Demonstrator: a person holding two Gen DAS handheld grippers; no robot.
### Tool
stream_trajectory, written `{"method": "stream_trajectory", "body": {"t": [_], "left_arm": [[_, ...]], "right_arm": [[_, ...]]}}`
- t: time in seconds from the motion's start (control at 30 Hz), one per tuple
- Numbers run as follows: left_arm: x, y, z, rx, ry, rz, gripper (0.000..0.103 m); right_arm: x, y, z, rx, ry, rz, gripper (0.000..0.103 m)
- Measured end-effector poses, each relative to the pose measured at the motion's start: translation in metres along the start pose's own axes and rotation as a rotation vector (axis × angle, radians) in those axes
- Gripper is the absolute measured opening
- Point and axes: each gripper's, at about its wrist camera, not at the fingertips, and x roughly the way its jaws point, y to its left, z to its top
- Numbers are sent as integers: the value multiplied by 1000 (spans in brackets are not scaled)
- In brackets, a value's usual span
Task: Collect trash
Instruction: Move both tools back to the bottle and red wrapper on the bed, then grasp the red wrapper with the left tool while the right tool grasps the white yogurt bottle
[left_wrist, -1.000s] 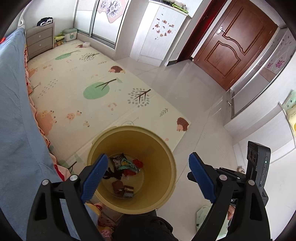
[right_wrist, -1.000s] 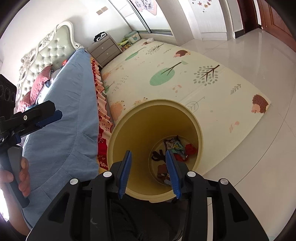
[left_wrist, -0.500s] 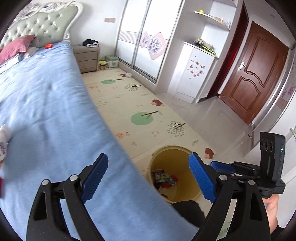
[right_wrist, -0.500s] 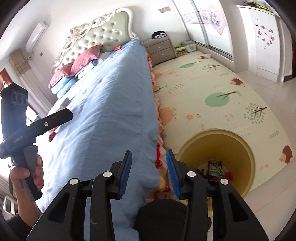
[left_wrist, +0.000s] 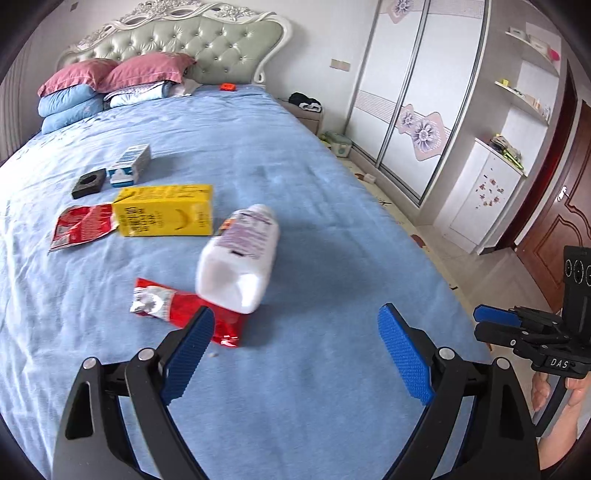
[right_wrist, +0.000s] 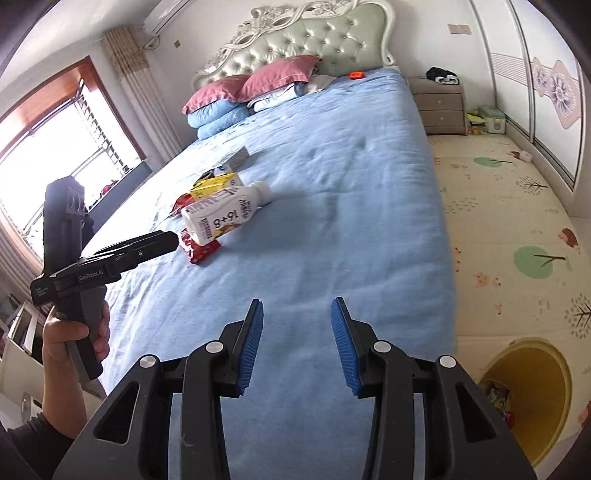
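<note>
Both grippers are held above the blue bedspread (left_wrist: 332, 229), angled downward. The left gripper (left_wrist: 295, 347) has its fingers spread wide with nothing between them; only bare cover shows in the gap. The right gripper (right_wrist: 296, 345) has its fingers partly open, roughly midway, and likewise empty. A hand (right_wrist: 70, 332) grips the left tool's handle, seen from the right wrist view.

Trash lies in a loose cluster on the bed, towards the window side. Nearest the left gripper is a red foil wrapper (left_wrist: 184, 310), flattened, its torn silver end facing away from the bottle. A white plastic bottle (left_wrist: 240, 258) lies on its side, its base resting over one end of that wrapper. Beyond it lies a yellow carton (left_wrist: 166, 210) on its side, with a second red wrapper (left_wrist: 81, 225) touching its end. Further towards the pillows (left_wrist: 110, 85) sit a small blue-and-white box (left_wrist: 129, 164) and, just beside it, a dark square object (left_wrist: 88, 182).

A small orange item (left_wrist: 228, 87) lies near the headboard (left_wrist: 207, 44).

The yellow bin (right_wrist: 528, 391) stands on the patterned floor mat (right_wrist: 517, 221) beside the bed, upright, with wrappers visible inside.
</note>
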Motion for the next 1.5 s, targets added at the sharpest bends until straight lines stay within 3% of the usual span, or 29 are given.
{"method": "stream_trajectory", "body": {"t": [0.23,0.43,0.57,0.63,0.67,0.73,0.97,1.07,1.13,1.3,1.33,1.5], "left_arm": [[-1,54,-6,79,28,11,93],[17,65,-6,338,47,74,93],[29,59,-5,533,59,18,93],[37,52,-5,621,75,8,100],[44,50,-4,661,88,15,99],[57,51,-3,697,129,-9,100],[71,65,0,621,159,-163,98],[69,73,-3,556,176,-233,82],[66,75,-5,535,167,-231,78],[57,73,-13,492,156,-251,62],[57,72,-14,486,155,-259,55],[51,75,-17,403,155,-234,42]], "right_arm": [[44,45,20,-27,43,59,39],[70,59,35,1,76,65,39],[83,60,45,15,94,52,39],[89,60,49,23,101,45,39],[93,60,51,25,108,45,39],[99,59,56,31,119,41,39],[110,68,70,-3,133,28,39],[117,71,77,-8,141,22,39],[123,73,82,2,153,33,39],[137,75,97,121,185,108,57],[138,75,101,150,188,111,57],[153,78,116,254,228,70,62]]}}
